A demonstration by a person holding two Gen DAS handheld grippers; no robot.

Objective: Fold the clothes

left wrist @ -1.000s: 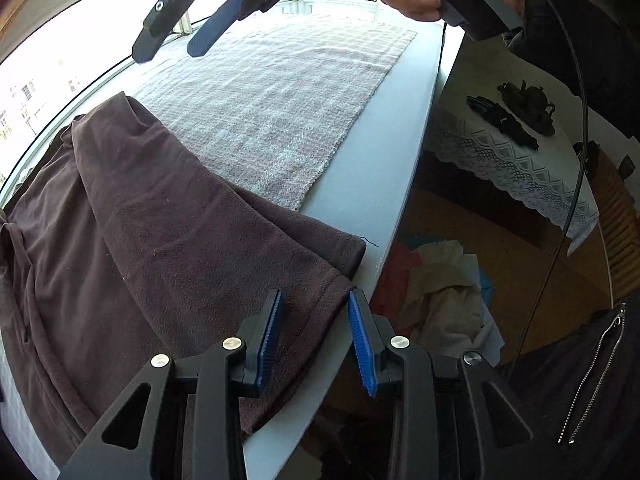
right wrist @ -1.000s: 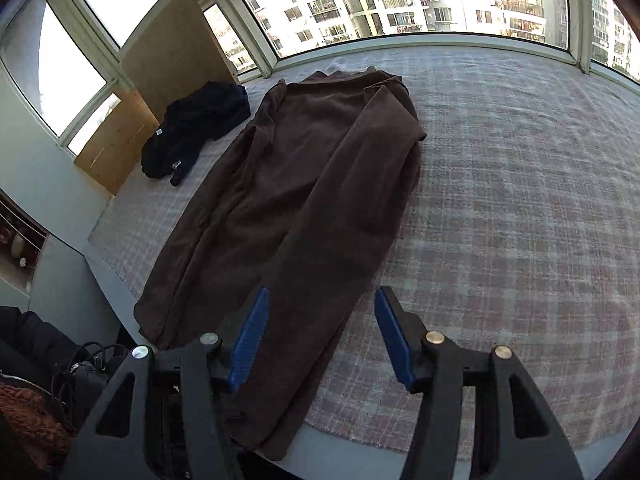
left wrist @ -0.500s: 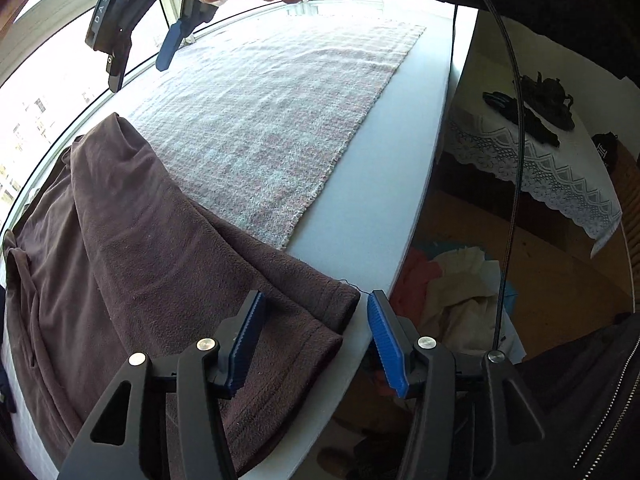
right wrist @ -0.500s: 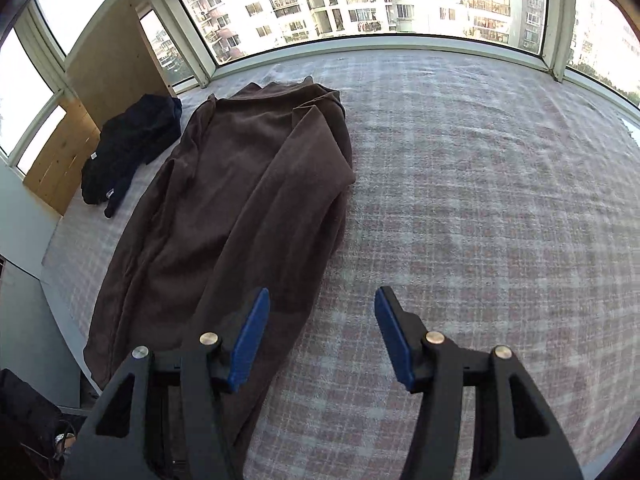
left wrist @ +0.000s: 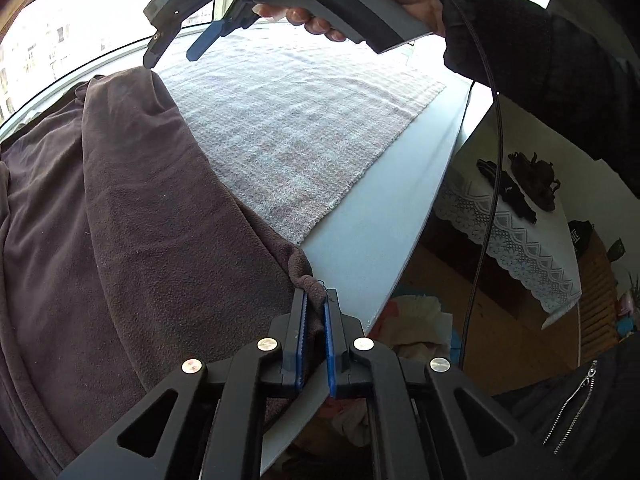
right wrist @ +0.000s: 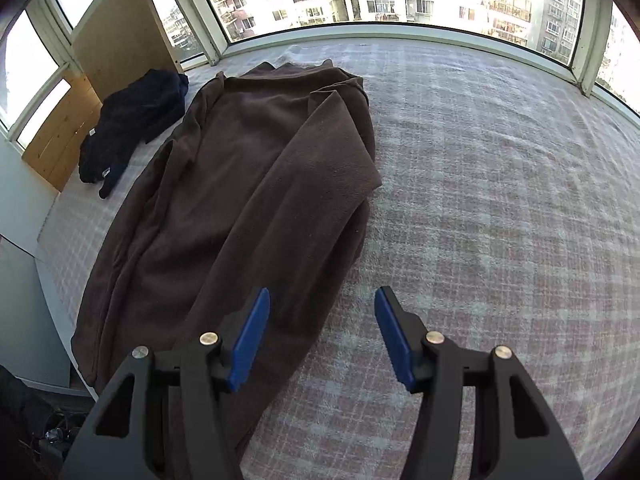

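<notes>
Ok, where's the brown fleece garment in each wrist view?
Left wrist: brown fleece garment fills the left half, its near corner pinched in the closing left gripper.
Right wrist: centre-left, lengthwise, beyond the open right gripper.
Shared landmark: plaid cloth underneath.

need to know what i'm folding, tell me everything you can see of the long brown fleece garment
The long brown fleece garment looks like soft, matte, slightly fuzzy fabric. It lies lengthwise on the pale checked woven cloth, folded over itself along its length, with loose ridges and a flap on top. Its near end reaches the pale table edge. The left gripper is closing its blue pads on the near corner hem, which bunches between them. The right gripper hovers open above its right edge, not touching it.
</notes>
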